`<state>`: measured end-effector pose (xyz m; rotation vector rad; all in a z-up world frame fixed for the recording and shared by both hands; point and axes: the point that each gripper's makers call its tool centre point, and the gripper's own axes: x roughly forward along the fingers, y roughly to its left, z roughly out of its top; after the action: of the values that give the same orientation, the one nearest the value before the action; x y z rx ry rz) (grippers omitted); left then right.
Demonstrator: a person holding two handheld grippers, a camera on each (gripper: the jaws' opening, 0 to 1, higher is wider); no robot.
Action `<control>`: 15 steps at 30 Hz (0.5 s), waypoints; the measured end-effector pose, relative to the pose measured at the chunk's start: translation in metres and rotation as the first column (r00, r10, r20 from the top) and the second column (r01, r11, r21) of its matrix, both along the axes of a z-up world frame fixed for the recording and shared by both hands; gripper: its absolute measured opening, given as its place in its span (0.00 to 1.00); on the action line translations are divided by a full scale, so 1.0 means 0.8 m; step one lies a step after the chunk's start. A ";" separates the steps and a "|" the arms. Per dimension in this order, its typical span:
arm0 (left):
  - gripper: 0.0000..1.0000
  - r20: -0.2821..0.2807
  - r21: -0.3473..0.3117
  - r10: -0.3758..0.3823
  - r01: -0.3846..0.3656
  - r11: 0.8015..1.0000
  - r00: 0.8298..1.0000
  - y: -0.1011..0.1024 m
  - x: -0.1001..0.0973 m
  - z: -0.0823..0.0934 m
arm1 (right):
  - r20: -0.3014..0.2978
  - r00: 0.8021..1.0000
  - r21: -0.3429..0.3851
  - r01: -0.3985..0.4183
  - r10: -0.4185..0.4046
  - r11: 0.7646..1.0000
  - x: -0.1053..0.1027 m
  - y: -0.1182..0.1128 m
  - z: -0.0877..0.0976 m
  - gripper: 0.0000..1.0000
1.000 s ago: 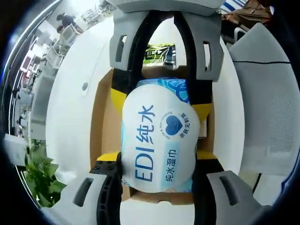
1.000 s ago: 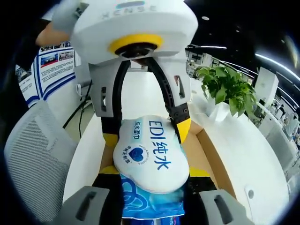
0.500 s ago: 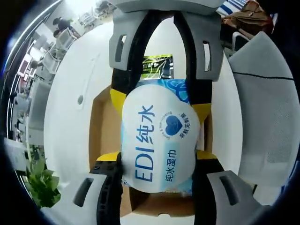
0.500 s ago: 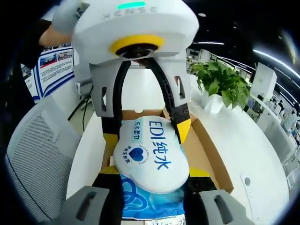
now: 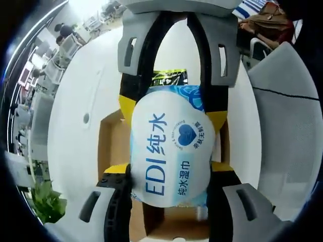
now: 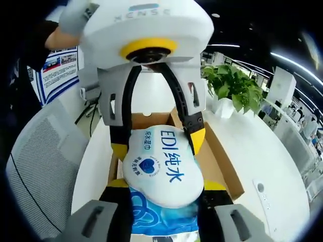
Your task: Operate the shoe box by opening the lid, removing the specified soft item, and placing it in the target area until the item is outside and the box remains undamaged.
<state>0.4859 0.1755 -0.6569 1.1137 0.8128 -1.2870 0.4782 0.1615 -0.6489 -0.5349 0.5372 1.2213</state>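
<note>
Two grippers, the left gripper [image 5: 169, 169] and the right gripper [image 6: 161, 184], are clamped on the wet wipes pack [image 5: 169, 151], held between their fingers above the open shoe box [image 6: 222, 161].

Wipes pack [image 5: 170, 154] above box [image 5: 112, 146] (open)

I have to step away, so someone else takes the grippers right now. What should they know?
Left gripper: shut on the wet wipes pack, at one end.
Right gripper: shut on the same pack, at the opposite end.
The pack hangs between both grippers above the open shoe box, which sits on the white table. A green-and-black packet lies on the table past the box.
Done: box is open, pack is out.
Left: carry the pack to the target area, set it down, release both grippers.
</note>
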 end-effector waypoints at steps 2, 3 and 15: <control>0.59 -0.001 -0.002 -0.004 0.004 1.000 1.000 -0.007 0.000 0.001 | 0.000 1.000 0.000 0.003 -0.003 1.000 0.000 -0.007 0.002 0.45; 0.59 0.000 -0.001 -0.006 0.006 1.000 1.000 -0.010 0.000 0.002 | 0.001 1.000 0.001 0.006 -0.006 1.000 0.000 -0.011 0.002 0.45; 0.59 -0.004 -0.012 -0.022 0.022 1.000 1.000 -0.049 -0.002 0.003 | 0.001 1.000 0.001 0.021 -0.021 1.000 -0.002 -0.049 0.004 0.45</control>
<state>0.4845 0.1367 -0.6544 1.1135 0.7971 -1.3110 0.4765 0.1223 -0.6459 -0.5281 0.5402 1.2013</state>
